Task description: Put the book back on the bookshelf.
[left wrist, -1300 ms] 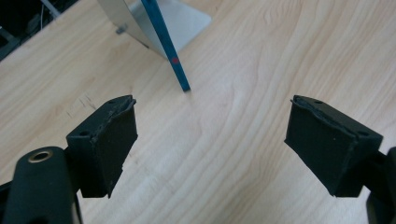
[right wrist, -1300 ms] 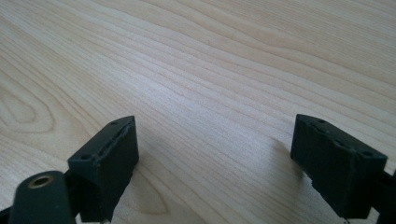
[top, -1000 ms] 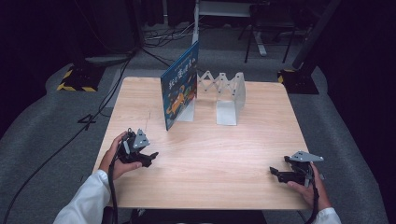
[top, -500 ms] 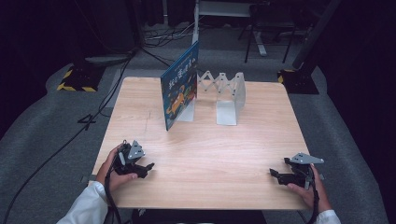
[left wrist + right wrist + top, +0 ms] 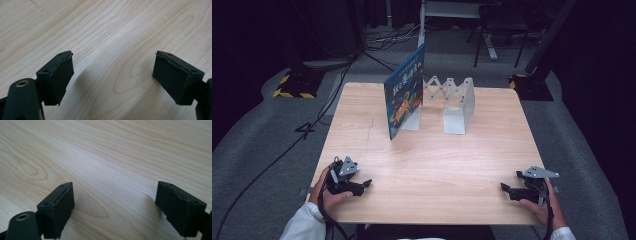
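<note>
High view: blue book (image 5: 404, 97) upright against bookend (image 5: 457, 102), stiff, light, slick-covered, best pinched at free edge; left gripper (image 5: 364, 184) and right gripper (image 5: 504, 188) well short of bookend, jaws wide, empty

We see a pale wooden worktop (image 5: 427, 165), its grain running in broad light bands, standing on a grey carpeted floor (image 5: 257, 165). Past the worktop's far left corner sits a black base with yellow and black hazard stripes (image 5: 294, 85). Past its far right corner sits a plain black base (image 5: 532, 85). Beyond the far edge, loose cables (image 5: 387, 42) lie tangled beside a white metal frame (image 5: 452, 7).
</note>
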Motion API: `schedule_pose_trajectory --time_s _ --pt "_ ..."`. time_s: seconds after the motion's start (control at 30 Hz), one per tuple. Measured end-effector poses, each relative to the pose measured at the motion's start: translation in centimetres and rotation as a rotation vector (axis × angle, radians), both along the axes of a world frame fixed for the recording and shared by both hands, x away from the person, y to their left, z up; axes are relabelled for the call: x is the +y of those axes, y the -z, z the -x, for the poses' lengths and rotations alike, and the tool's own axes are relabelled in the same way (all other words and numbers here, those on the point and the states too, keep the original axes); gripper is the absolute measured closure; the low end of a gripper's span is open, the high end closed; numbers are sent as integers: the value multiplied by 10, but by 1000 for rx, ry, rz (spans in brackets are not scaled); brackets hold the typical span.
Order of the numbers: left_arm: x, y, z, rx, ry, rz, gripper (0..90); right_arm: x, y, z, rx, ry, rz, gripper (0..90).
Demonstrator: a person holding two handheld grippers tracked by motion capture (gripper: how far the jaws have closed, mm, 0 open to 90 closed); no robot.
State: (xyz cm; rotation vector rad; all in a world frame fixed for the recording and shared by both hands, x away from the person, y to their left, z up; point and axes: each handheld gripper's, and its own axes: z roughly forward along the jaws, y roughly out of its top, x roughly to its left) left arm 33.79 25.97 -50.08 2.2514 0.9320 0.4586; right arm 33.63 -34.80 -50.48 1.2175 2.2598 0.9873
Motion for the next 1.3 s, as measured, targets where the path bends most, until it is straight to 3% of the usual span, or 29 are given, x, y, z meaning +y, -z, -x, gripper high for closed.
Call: schedule_pose_trajectory --time_s 0.13,0.17,0.27,1.3 --pt "6 4 2 16 -15 46 170 0 0 0 0 2 0 157" --pt "8 4 2 41 -24 60 170 0 0 0 0 2 0 157" --pt "10 4 3 44 -41 69 171 0 0 0 0 2 0 158" --pt "10 4 1 54 -49 71 148 0 0 0 -1 1 0 158"
